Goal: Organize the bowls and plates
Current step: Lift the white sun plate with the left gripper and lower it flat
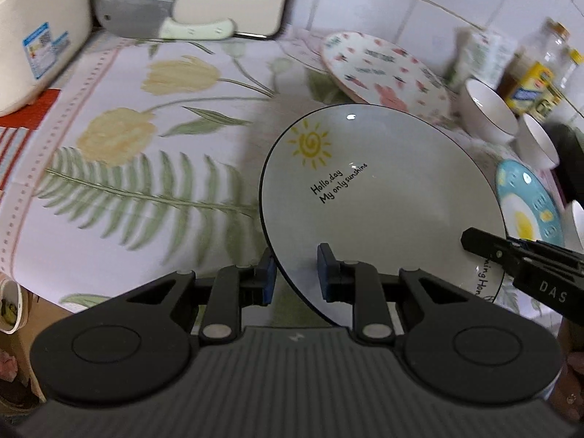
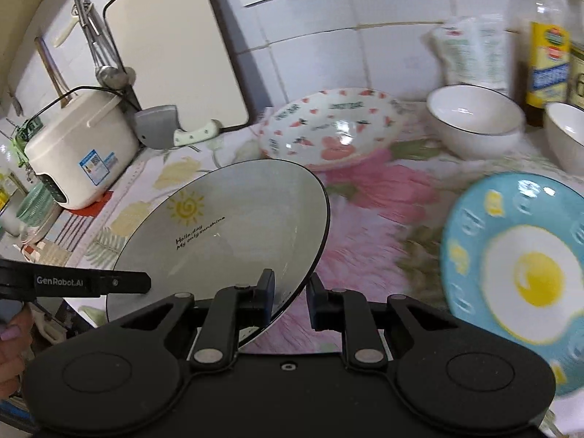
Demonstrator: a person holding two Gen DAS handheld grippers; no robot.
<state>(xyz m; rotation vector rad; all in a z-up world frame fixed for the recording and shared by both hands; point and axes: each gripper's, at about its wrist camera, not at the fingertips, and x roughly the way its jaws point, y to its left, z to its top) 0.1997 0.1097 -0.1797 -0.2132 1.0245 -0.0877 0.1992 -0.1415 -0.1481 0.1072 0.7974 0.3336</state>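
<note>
A white sun plate (image 1: 379,197) with black rim and "Hello day" text hangs tilted between both grippers. My left gripper (image 1: 297,273) straddles its near left rim, jaws a little apart with a gap to the rim. My right gripper (image 2: 290,297) straddles the plate's (image 2: 233,233) right rim the same way; whether either clamps it is unclear. A strawberry-print plate (image 2: 328,127), two white bowls (image 2: 474,120) (image 2: 569,138) and a blue fried-egg plate (image 2: 525,273) lie on the floral cloth.
A rice cooker (image 2: 76,153), a cleaver (image 1: 146,11) and a cutting board (image 2: 175,47) stand at the back left. Oil bottles (image 2: 547,43) and a bag (image 2: 471,54) stand by the tiled wall at the right. The counter edge runs near left.
</note>
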